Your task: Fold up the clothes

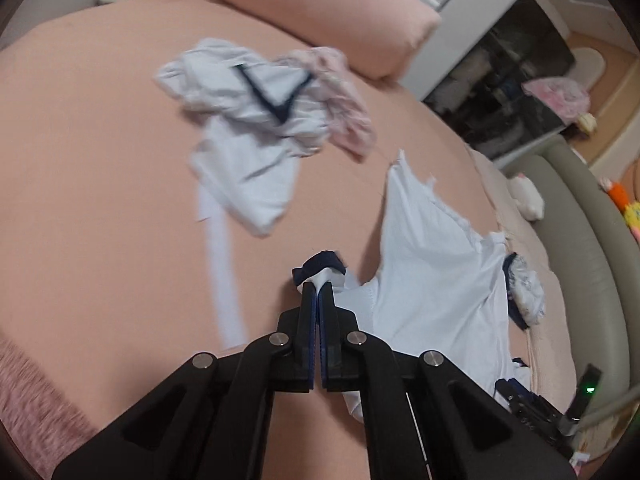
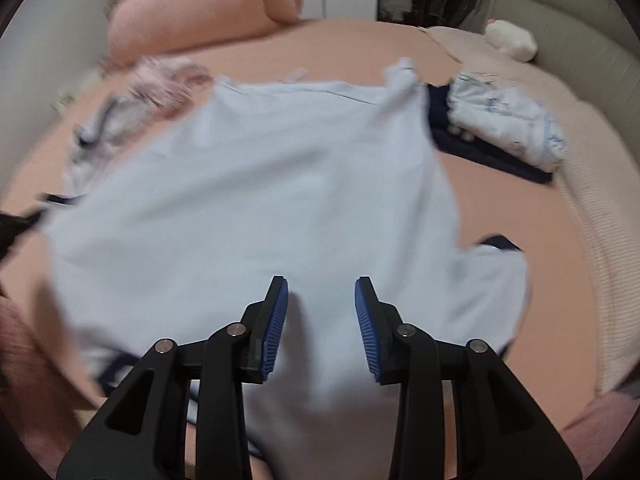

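A pale blue shirt [image 2: 260, 200] with navy trim lies spread over the pink bed [image 2: 500, 200], blurred by motion. My left gripper [image 1: 319, 286] is shut on a navy-edged corner of that pale blue shirt [image 1: 432, 264], lifting it off the bed [image 1: 100, 160]. My right gripper [image 2: 321, 286] hovers open just above the shirt's near part, nothing between its blue pads [image 2: 276, 320]. In the right wrist view the left gripper shows only as a dark shape at the far left edge.
A crumpled white garment with a navy V-neck [image 1: 248, 120] and a pink garment [image 1: 344, 96] lie further up the bed. Folded clothes [image 2: 508, 132] are stacked at the bed's right side. Pink pillows [image 2: 208, 8], a grey padded bed frame [image 1: 580, 216] and a white plush toy [image 2: 512, 40] border it.
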Tool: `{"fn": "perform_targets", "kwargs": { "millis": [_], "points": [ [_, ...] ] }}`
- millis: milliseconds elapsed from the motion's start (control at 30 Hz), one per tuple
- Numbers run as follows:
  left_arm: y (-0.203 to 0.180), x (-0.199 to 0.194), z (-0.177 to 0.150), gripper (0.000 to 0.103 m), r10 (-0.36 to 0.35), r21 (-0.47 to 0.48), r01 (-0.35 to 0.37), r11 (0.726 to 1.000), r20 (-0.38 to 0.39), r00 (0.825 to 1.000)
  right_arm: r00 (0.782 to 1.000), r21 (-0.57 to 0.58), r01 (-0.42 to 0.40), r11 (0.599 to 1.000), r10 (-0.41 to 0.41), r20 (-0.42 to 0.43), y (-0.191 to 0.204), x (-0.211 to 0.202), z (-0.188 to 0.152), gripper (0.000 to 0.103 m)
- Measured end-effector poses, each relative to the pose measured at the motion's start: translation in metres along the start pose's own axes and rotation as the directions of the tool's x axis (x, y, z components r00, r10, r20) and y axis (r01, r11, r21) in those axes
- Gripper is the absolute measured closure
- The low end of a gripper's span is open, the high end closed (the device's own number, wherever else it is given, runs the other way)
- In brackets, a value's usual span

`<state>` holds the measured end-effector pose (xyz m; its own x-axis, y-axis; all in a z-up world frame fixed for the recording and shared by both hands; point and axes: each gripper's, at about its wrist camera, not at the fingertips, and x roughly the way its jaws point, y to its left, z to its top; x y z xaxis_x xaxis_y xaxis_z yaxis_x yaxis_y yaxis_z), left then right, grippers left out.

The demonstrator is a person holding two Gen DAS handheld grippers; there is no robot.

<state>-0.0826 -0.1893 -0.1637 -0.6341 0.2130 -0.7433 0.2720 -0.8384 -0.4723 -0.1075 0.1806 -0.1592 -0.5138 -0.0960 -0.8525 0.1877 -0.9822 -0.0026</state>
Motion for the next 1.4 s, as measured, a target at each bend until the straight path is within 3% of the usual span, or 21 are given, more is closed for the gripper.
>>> {"fn": "perform_targets", "kwargs": {
  "millis": [33, 100, 267, 333, 400, 467, 633, 733, 800, 933, 1000, 1067, 1167, 1300, 1400],
  "points": [
    [0.004, 0.006, -0.003, 0.102, 0.02, 0.005, -0.02, 1.0, -0.031, 0.999, 0.999, -0.005, 0.022, 1.0, -0.022, -0.024, -0.002, 0.007, -0.002, 0.063],
    [0.002, 0.005, -0.002, 0.1, 0.033, 0.019, -0.032, 0.999, -0.017, 0.999, 0.998, 0.006, 0.036, 0.999, -0.036, -0.046, -0.007, 0.016, -0.006, 0.063],
    [-0.008, -0.004, 0.002, 0.094, 0.051, 0.053, -0.054, 0.997, 0.055, 0.997, 0.999, 0.091, -0.036, 0.995, 0.034, 0.027, -0.024, -0.013, -0.006, 0.063],
    [-0.028, -0.009, -0.001, 0.094, -0.025, 0.153, 0.015, 0.988, 0.06, 0.998, 0.996, 0.096, -0.062, 0.993, 0.055, 0.067, -0.027, -0.026, -0.009, 0.063],
    [-0.053, 0.001, -0.015, 0.093, -0.122, 0.243, 0.126, 0.962, -0.028, 0.992, 0.995, 0.068, -0.077, 0.995, 0.073, 0.066, -0.022, -0.03, -0.012, 0.062],
    [-0.077, 0.02, -0.036, 0.093, -0.166, 0.316, 0.206, 0.926, -0.149, 0.975, 0.996, 0.01, -0.077, 0.997, 0.077, 0.036, -0.013, -0.023, -0.015, 0.062],
    [-0.12, 0.047, -0.085, 0.093, -0.138, 0.478, 0.274, 0.835, -0.3, 0.944, 0.997, -0.025, 0.051, 0.998, -0.053, -0.061, -0.018, 0.0, -0.026, 0.064],
    [-0.126, 0.057, -0.102, 0.092, -0.074, 0.523, 0.252, 0.814, -0.338, 0.938, 0.982, -0.034, 0.173, 0.984, -0.175, -0.073, -0.035, -0.005, -0.03, 0.064],
    [-0.129, 0.061, -0.106, 0.092, -0.05, 0.536, 0.242, 0.809, -0.347, 0.937, 0.973, -0.015, 0.217, 0.976, -0.218, -0.073, -0.047, -0.009, -0.035, 0.051],
    [-0.131, 0.042, -0.102, 0.09, -0.135, 0.517, 0.306, 0.799, -0.341, 0.93, 0.991, 0.087, 0.131, 0.988, -0.127, -0.048, -0.059, -0.024, -0.034, 0.05],
    [-0.135, 0.039, -0.107, 0.09, -0.134, 0.538, 0.324, 0.779, -0.361, 0.923, 1.0, 0.092, 0.0, 0.996, -0.001, 0.016, -0.051, -0.036, -0.032, 0.05],
    [-0.139, 0.043, -0.117, 0.09, -0.098, 0.56, 0.317, 0.765, -0.386, 0.917, 0.994, 0.07, -0.112, 0.991, 0.111, 0.02, -0.038, -0.037, -0.031, 0.05],
    [-0.135, 0.047, -0.128, 0.091, -0.035, 0.561, 0.286, 0.777, -0.415, 0.909, 0.99, -0.017, -0.125, 0.992, 0.124, -0.066, -0.011, -0.022, -0.041, 0.052],
    [-0.12, 0.031, -0.124, 0.09, -0.08, 0.488, 0.303, 0.819, -0.426, 0.901, 0.997, -0.16, -0.01, 0.987, -0.003, -0.078, 0.004, -0.023, -0.056, 0.053],
    [-0.121, 0.026, -0.123, 0.089, -0.112, 0.477, 0.329, 0.815, -0.428, 0.897, 0.999, -0.139, -0.02, 0.99, 0.013, -0.051, 0.001, -0.033, -0.058, 0.053]
  ]
}}
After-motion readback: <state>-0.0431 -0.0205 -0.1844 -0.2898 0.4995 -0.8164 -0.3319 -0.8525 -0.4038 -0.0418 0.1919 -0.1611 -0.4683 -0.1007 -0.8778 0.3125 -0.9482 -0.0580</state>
